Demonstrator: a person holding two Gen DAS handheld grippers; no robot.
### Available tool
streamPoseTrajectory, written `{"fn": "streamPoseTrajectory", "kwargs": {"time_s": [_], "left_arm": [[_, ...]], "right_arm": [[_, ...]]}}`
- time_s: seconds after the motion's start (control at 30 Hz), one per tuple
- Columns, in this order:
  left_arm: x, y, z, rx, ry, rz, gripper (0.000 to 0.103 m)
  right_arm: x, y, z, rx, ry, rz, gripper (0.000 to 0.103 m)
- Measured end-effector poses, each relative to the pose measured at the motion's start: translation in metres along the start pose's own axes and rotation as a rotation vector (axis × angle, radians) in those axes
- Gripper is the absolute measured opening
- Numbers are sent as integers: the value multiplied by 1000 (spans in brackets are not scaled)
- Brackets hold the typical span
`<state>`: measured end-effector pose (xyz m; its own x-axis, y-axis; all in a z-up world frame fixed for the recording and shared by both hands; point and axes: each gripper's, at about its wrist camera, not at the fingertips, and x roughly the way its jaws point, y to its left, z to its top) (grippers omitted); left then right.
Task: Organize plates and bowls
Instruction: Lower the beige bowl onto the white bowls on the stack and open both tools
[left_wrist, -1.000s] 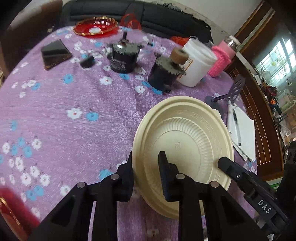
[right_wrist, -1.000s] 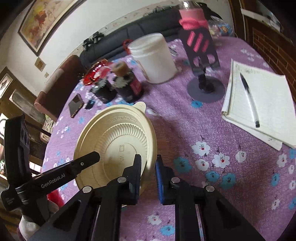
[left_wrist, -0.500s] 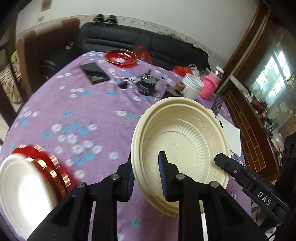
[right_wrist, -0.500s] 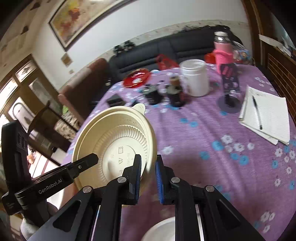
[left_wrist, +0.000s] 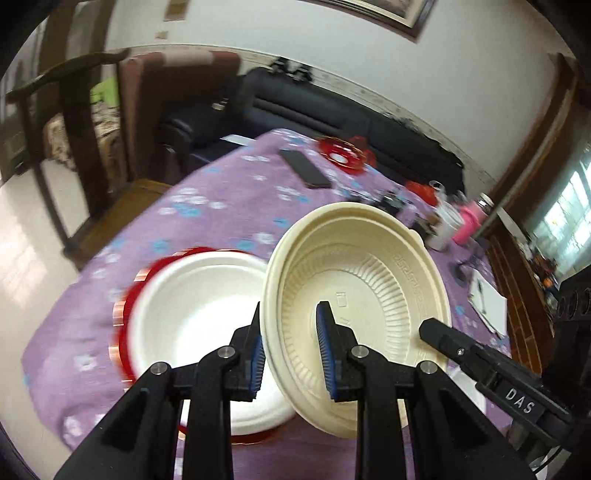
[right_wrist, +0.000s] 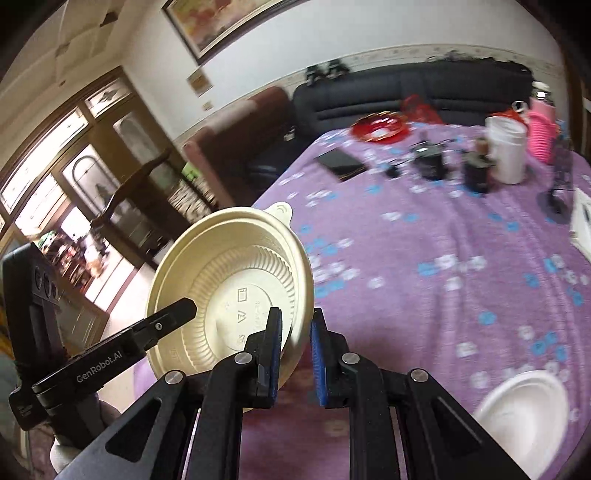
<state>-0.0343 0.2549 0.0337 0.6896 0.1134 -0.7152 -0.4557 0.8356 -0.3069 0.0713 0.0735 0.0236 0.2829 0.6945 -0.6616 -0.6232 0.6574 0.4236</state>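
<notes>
Both grippers, left and right, pinch the cream bowl's opposite rims between their fingers, steadying it tilted beside the white bowl.

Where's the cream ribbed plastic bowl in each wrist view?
Left wrist: cream ribbed plastic bowl centre-right, tilted, inside showing, rim clamped by left gripper.
Right wrist: lower left, underside showing, rim in right gripper.
Shared landmark: red gold-rimmed dish at the table's far edge.
</notes>
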Motion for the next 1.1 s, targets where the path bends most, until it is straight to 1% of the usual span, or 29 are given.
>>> {"fn": "streamPoseTrajectory", "kwargs": {"time_s": [0.13, 0.27, 0.5, 0.57, 0.63, 0.67, 0.7, 0.73, 0.77, 0.8, 0.9, 1.0, 1.1], "left_arm": [[-9, 32, -1, -32, -25, 49, 23], [-3, 58, -2, -74, -7, 72, 23], [13, 79, -8, -109, 38, 89, 24], [13, 80, -9, -108, 31, 92, 24], [12, 80, -9, -105, 29, 94, 27], [11, 80, -9, -103, 25, 94, 30], [10, 80, -8, -103, 21, 95, 37], [8, 79, -8, -98, 12, 100, 42], [5, 78, -7, -91, -1, 109, 51], [3, 78, -7, -88, -10, 113, 58], [-4, 77, -5, -82, -55, 140, 60], [-13, 80, -2, -105, -85, 118, 61], [-20, 82, -1, -114, -108, 107, 61]], "right_arm": [[35, 23, -7, -8, 53, 36, 17], [58, 37, -11, -21, 86, 30, 17], [76, 44, -13, -46, 101, 2, 17], [78, 45, -12, -50, 98, 0, 17], [78, 47, -11, -55, 97, -4, 17], [79, 48, -12, -56, 104, -2, 17], [81, 49, -12, -54, 110, 1, 17], [83, 48, -13, -51, 118, 4, 17], [85, 49, -13, -52, 120, 4, 17], [85, 50, -14, -55, 115, -1, 17], [85, 53, -14, -63, 113, -5, 17], [85, 54, -13, -75, 111, -13, 17], [85, 52, -14, -58, 101, -19, 18]]}}
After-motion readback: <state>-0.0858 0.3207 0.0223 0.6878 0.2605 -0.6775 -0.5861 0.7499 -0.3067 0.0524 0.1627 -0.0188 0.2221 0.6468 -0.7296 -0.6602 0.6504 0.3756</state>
